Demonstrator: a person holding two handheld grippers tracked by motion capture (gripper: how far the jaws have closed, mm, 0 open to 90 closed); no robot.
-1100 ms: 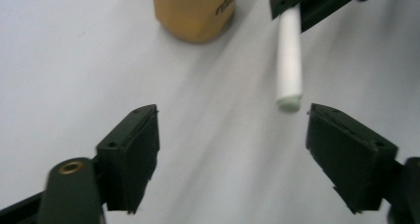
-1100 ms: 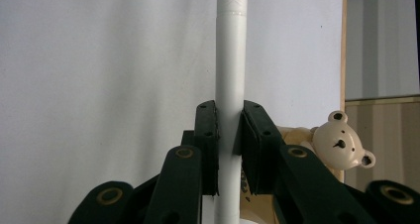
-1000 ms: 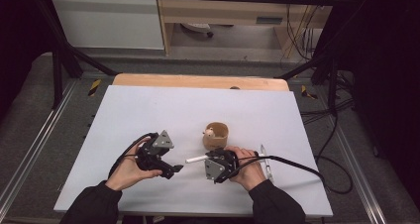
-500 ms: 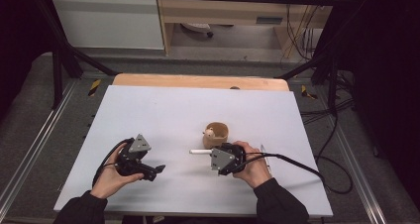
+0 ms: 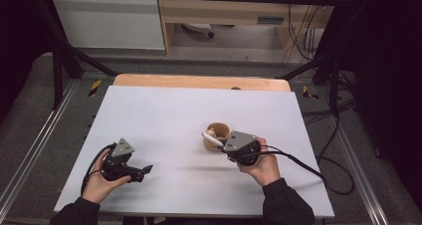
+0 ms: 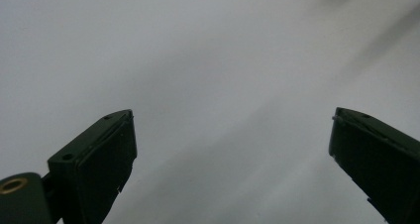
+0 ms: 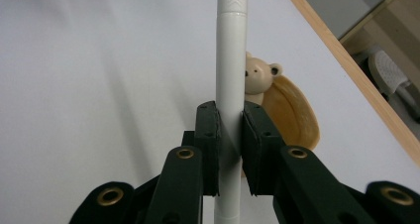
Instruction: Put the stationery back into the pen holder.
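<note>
Right jaws: clamped on a white pen (image 7: 231, 85), pads pressing both its sides.
Pen: sticks out of the right gripper (image 5: 222, 144), its tip over the rim of the wooden cup (image 5: 217, 136).
Cup: holds a small bear figure (image 7: 257, 74), near mid-table (image 5: 164, 115).
Left jaws: spread wide, nothing between them.
Left gripper (image 5: 144, 170): low over bare table, well apart from the cup.

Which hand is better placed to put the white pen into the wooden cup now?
The right one. Its tongs are shut on the white pen, and the pen tip is at the wooden cup. The left tongs are open, with nothing between them, away from the cup.
</note>
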